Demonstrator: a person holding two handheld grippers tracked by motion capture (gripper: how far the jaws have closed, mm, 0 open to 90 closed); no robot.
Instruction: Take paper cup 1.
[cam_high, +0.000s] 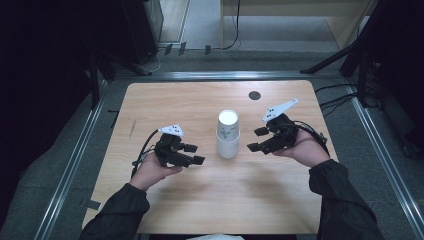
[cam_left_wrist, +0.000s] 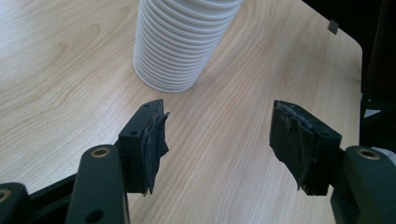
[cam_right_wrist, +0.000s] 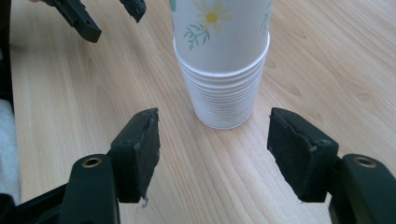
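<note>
Nearest the camera in the high view, two dark sleeves are seen coming in from the bottom edge. The left gripper (cam_high: 195, 154) is held low over the desk (cam_high: 165, 105), its jaws parted with nothing between them. In the left gripper view the same jaws are seen apart over bare wood, with torn black padding on their inner faces.

The right gripper (cam_high: 257, 139) is held opposite it, its jaws likewise spread and holding nothing; a white three-cornered plate is carried on top of each gripper.

Between the two grippers, near the middle of the desk, the cup stack (cam_high: 228, 134) is stood upside down, rims on the wood, touched by neither gripper. In the right gripper view the stack (cam_right_wrist: 224, 60) is seen just beyond the open jaws, a daisy pattern printed on the outermost cup and a band of nested rims shown below it; the left gripper (cam_right_wrist: 105, 14) is seen farther off at the upper left.

Farther back, a dark round hole (cam_high: 254, 95) is set in the desk near its far edge.
</note>
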